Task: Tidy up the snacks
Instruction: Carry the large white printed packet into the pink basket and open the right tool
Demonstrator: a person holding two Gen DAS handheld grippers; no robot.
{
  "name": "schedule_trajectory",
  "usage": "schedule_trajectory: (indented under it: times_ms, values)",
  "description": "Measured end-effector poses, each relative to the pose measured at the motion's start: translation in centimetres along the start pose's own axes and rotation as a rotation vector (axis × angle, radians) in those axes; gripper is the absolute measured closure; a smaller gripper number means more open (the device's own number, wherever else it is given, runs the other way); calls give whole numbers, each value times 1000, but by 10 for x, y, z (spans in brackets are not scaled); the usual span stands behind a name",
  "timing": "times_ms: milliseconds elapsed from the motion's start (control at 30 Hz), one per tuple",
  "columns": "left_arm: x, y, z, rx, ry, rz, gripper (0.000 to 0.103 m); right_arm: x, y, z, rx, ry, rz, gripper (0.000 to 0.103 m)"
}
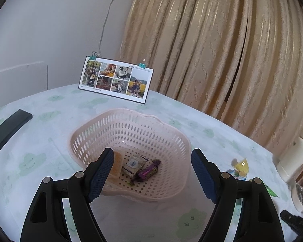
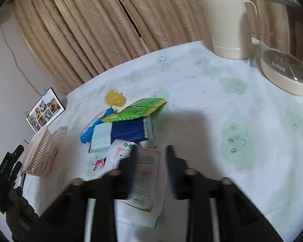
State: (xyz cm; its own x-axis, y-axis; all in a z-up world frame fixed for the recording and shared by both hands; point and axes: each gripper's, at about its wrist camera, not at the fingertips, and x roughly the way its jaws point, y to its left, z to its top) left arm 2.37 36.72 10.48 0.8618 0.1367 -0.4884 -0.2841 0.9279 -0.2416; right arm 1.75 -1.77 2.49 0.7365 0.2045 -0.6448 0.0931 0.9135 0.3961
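Left gripper hangs over the pink basket, jaws spread, holding nothing; three wrapped sweets lie inside. Loose snack packets sit heaped on the counter just right of the basket. Right gripper, jaws parted, straddles a white sachet nearest the camera; blur, contact unclear. Step: picking the next packet. Next: close on sachet, carry to basket

a pale wall and beige pleated curtain stand behind the cloth-covered table.
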Motion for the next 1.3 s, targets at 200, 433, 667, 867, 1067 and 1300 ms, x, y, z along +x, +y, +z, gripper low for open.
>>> schedule_trajectory:
  times_ms: [200,433,667,867,1067,1300]
  values:
    - [-2,-2,-1,14,-4,-12,24,6,7,-6,6,35,19,26]
    - [-4,-3,-1,14,-5,-18,24,34,43,-18,-131,120,-68,13]
    - [-5,-1,0,7,-2,-29,24,36,57,-27,-257,104,-201,49]
    - [-6,0,1,2,-5,-29,24,26,51,-29,-227,83,-161,59]
    - [-10,4,4,-14,-30,-16,24,10,60,-28,-206,34,-99,60]
    - [-20,21,7,-25,-87,31,24,-5,89,-20,-222,-21,-8,61]
